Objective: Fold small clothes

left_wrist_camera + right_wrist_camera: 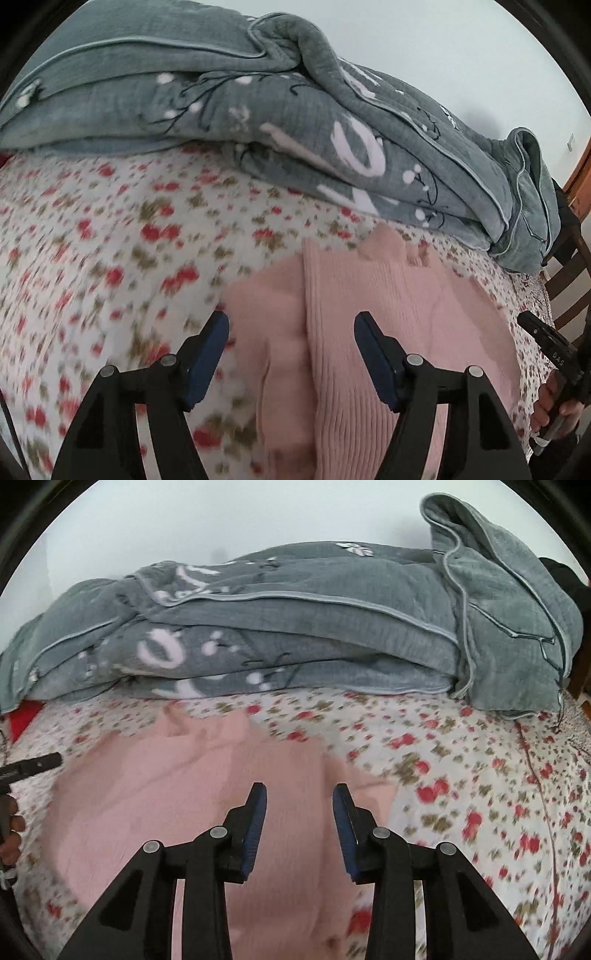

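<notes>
A pink knitted garment point(369, 314) lies on the floral bedsheet point(92, 258), with a ribbed panel folded over its middle. My left gripper point(291, 321) hovers over its left part, jaws wide open and empty. In the right wrist view the same pink garment point(166, 794) spreads left and centre. My right gripper point(300, 794) is above its right edge, jaws open and empty. The other gripper shows at the far right of the left view point(550, 343) and the far left of the right view point(33, 764), each with a hand on it.
A bulky grey-green quilt point(258, 110) with white prints lies across the back of the bed, also in the right wrist view point(295, 627). A wooden chair point(569, 273) stands at the bed's right side. A red item point(22, 720) peeks out far left.
</notes>
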A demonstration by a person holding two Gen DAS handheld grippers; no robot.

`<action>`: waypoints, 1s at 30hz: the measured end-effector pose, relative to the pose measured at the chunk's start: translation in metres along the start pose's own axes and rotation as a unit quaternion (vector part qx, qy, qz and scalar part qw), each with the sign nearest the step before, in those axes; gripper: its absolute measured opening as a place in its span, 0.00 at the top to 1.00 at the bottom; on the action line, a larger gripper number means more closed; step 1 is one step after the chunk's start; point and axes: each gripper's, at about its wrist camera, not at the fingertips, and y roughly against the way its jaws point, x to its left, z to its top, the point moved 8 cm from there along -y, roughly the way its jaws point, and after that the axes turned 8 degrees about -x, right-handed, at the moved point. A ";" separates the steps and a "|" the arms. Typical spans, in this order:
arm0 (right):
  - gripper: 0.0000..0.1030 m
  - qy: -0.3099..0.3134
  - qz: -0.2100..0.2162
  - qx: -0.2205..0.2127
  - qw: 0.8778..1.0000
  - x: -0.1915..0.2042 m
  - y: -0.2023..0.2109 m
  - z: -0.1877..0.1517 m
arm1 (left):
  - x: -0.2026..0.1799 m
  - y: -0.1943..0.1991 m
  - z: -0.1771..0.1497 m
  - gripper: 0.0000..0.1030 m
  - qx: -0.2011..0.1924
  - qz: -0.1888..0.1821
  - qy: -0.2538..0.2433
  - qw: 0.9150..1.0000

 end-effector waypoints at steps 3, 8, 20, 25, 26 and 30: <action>0.64 -0.015 0.007 0.005 1.000 0.006 0.015 -0.007 | 0.001 0.020 -0.013 0.35 -0.009 0.018 -0.009 1.000; 0.64 -0.036 0.008 -0.004 0.999 0.012 0.042 -0.020 | 0.000 0.046 -0.031 0.44 -0.001 0.043 -0.032 0.999; 0.64 -0.037 0.034 -0.007 0.999 0.023 0.083 -0.043 | -0.009 0.084 -0.049 0.29 -0.025 0.065 -0.058 0.996; 0.64 -0.022 0.045 -0.002 0.999 0.034 0.077 -0.055 | -0.008 0.073 -0.062 0.24 -0.008 0.033 -0.028 0.999; 0.64 -0.020 0.048 -0.001 0.999 0.037 0.074 -0.058 | -0.007 0.069 -0.065 0.25 -0.002 0.027 -0.023 0.999; 0.64 -0.020 0.062 0.007 0.998 0.047 0.062 -0.067 | -0.006 0.053 -0.073 0.26 0.012 0.005 0.003 1.000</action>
